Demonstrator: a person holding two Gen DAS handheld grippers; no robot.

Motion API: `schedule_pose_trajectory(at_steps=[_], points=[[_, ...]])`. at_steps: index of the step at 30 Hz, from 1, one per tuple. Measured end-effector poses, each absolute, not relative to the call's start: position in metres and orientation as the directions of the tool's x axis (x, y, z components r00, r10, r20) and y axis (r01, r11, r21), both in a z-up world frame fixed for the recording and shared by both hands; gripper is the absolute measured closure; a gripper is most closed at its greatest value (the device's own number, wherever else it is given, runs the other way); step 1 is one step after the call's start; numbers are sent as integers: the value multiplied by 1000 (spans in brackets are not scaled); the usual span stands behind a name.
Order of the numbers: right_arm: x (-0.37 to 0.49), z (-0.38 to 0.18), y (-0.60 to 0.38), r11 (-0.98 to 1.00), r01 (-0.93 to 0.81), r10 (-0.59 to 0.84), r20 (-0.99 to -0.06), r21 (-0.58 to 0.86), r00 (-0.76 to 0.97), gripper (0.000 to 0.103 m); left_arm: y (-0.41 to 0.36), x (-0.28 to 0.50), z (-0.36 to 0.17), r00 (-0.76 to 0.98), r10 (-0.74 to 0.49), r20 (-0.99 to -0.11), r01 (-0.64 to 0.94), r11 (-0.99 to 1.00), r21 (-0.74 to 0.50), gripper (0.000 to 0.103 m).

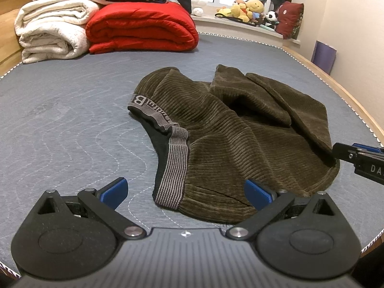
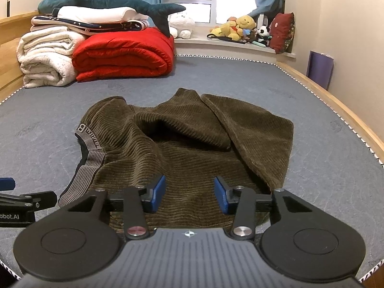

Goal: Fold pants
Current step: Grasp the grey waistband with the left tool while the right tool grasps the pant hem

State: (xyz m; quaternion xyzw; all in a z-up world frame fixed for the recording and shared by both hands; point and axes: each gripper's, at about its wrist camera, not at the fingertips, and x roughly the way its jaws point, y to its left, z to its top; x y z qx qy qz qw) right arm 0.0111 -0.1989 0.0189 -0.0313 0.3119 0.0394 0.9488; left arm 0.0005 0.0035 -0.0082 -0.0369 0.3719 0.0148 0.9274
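We see a rumpled pair of olive-brown corduroy pants (image 1: 230, 129) lying in a loose heap on the grey quilted mattress (image 1: 60, 120), toward its near edge and nearer the right side than the left. The left gripper (image 1: 186, 193) hovers with jaws wide apart before the grey striped elastic waistband (image 1: 174, 165); the right gripper (image 2: 189, 196), jaws likewise apart and empty, hangs over the cloth's near hem. We judge the fabric soft, thick and limp, grippy rather than slick, light enough to lift by pinching. The waistband corners look the surest hold, since the legs lie bunched over one another. No container shows; folded red and white quilts (image 2: 122, 55) sit at the mattress's far left corner.
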Motion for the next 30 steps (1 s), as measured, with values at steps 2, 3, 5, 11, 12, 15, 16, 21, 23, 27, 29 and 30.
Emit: schedule_pose_trajectory(at_steps=[2,3,5,11,12,15,16,21,23,27,29,30], points=[[11,19,-199,995,-94,55,-593,-35,803,59,6,1,-6,724,-19,-689,-55,995,-85,0],[11,19,-199,995,-95,55,-593,-35,803,59,7,0,-5,727,-33,-686,-50,994,-101,0],[11,20,-198,995,-95,55,-591,-38,805,59,9,0,-3,731,-65,-679,-38,990,-136,0],[12,19,-198,994,-102,66,-601,-27,796,59,12,-1,0,716,-125,-687,-15,981,-194,0],[12,19,-199,994,-104,72,-607,-18,791,59,12,-1,0,712,-142,-688,-1,979,-203,0],[16,15,-200,995,-99,86,-635,16,767,59,16,-2,1,706,-116,-698,8,988,-156,5],[17,14,-202,996,-88,88,-645,32,759,59,22,2,4,699,-141,-701,28,985,-170,21],[26,3,-219,989,-4,105,-693,145,714,59,68,44,12,692,-204,-693,92,976,-196,87],[30,-1,-224,987,25,96,-706,159,702,59,94,68,3,677,-230,-699,64,965,-255,86],[44,-20,-234,975,109,75,-753,192,654,58,131,115,-36,601,-305,-739,-38,913,-407,70],[54,-38,-240,953,175,95,-791,248,604,58,139,134,-57,553,-369,-747,-98,862,-498,65],[58,-45,-241,944,198,104,-806,265,583,57,139,141,-65,534,-404,-743,-104,840,-532,56]])
